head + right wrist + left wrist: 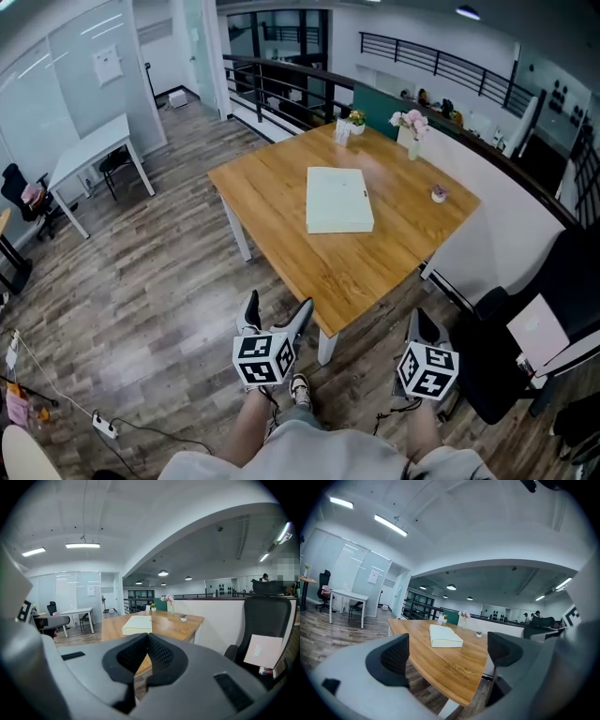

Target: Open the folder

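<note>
Office loft with plank flooring; wooden table (272, 187) is standing at centre. Pale folder (338, 199) is lying closed and flat near the tabletop's middle. Flower vase (412, 127) and potted plant (355, 120) are sitting by the far edge. Left gripper (277, 314) is hovering short of the table's near corner, jaws spread, gripping nothing. Right gripper (146, 651) is hanging alongside, jaws pressed together, gripping nothing. Sheet (107, 64) posted on the glass partition is showing print too small to read.

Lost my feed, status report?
Left claw open, empty; right claw shut, empty. Folder closed, flat on table. Both claws short of table, nothing between.
</note>
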